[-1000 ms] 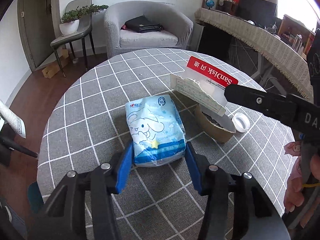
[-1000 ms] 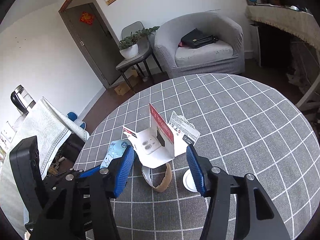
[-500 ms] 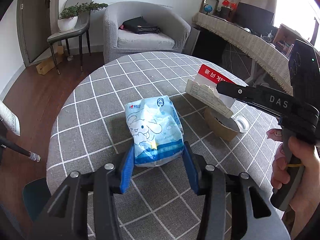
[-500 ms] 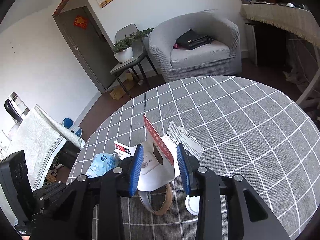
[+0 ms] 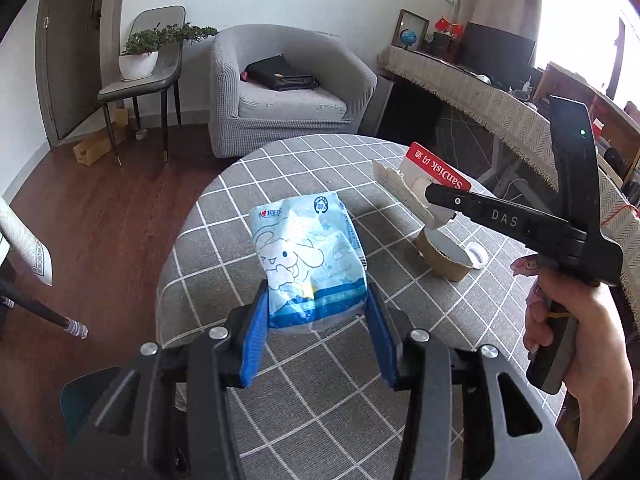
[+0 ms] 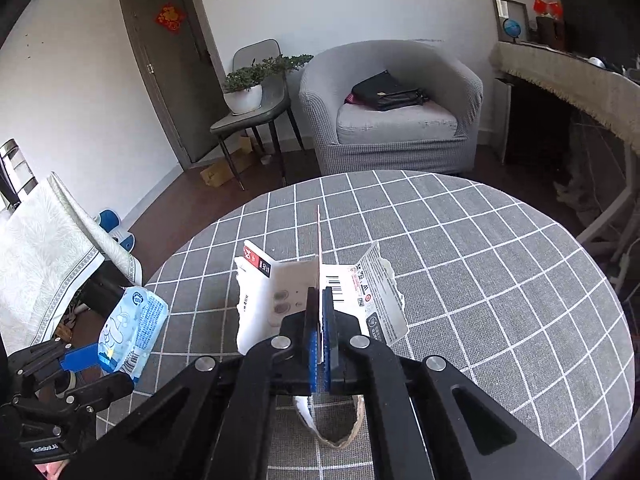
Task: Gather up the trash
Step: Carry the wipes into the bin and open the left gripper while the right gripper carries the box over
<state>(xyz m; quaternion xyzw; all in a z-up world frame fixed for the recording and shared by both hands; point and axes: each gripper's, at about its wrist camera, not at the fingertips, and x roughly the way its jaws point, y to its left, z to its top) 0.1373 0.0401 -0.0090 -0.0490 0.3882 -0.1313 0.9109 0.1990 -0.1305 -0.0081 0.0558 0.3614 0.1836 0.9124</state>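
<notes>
Tissue pack point(image 5: 310, 262): soft pale-blue plastic, cartoon dog print, darker blue band at its near end; lifted clear of the table, near end pinched, far end tilted up toward 12 o'clock in the left wrist view. Torn SanDisk card package point(image 6: 320, 296): white inner faces, red-and-black printed strip, barcode and small print on one flap; opened out like a book, centre fold upright and held off the table. Tape roll point(image 5: 442, 254): brown cardboard ring, nearly spent, lying on the table directly under the package. White cap point(image 5: 477, 248): small, round, flat on the table, just beside the roll at its 3 o'clock.
</notes>
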